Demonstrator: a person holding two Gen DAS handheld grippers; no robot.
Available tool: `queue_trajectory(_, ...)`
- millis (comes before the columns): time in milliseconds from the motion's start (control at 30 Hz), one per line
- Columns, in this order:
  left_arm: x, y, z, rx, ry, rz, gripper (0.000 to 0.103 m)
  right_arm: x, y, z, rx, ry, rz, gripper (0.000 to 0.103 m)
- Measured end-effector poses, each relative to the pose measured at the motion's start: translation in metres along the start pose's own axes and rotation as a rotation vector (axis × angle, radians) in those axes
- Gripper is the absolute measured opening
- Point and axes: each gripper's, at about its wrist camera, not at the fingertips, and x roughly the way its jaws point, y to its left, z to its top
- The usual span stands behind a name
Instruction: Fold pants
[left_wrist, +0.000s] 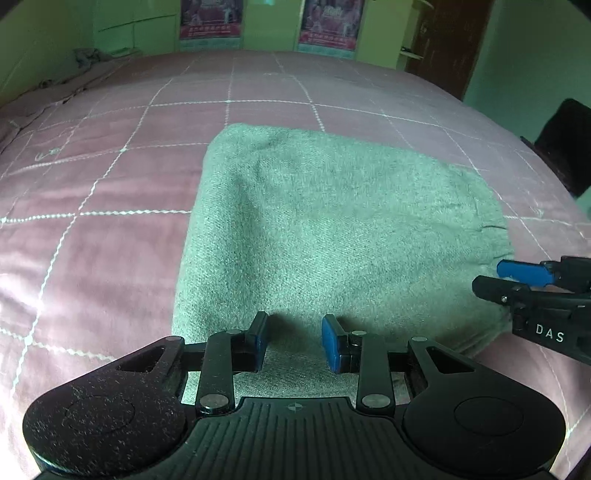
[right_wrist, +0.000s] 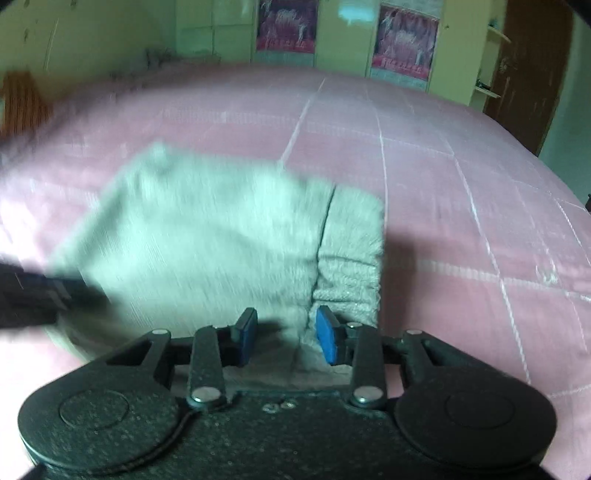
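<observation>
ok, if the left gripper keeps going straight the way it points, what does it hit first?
The pants. The left gripper angles down with the grey fabric already between and just ahead of its open jaws; the bed lies under that. Depth is unclear.

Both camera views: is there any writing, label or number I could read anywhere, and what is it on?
"DAS": white letters on the black body of the right gripper, seen in the left wrist view.
Posters on the far wall: print too small and blurred to read.
Nothing else is legible.
</observation>
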Motion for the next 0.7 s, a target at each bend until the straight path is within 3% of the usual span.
queue_trajectory(100,-0.003,0.004,0.009,-0.018,0.013,-0.009,0.032,-0.003,-0.003,0.0,-0.014,-0.011,0.003,0.034)
queue_trajectory(233,-0.004,0.004,0.026,-0.007,-0.002,-0.022,0.032,-0.019,-0.011,0.017,0.078,-0.042,0.065,0.036)
queue_trajectory(333,0.007,0.0,0.045,0.014,0.0,-0.001,0.032,-0.019,-0.007,0.037,0.06,-0.081,0.076,0.036)
queue_trajectory(533,0.048,0.005,0.079,0.003,0.034,0.029,0.032,0.015,0.001,0.082,0.051,-0.065,0.053,0.036)
queue_trajectory(700,0.078,0.007,0.111,0.013,0.03,0.057,0.032,0.048,-0.008,0.079,0.053,-0.008,0.004,0.033)
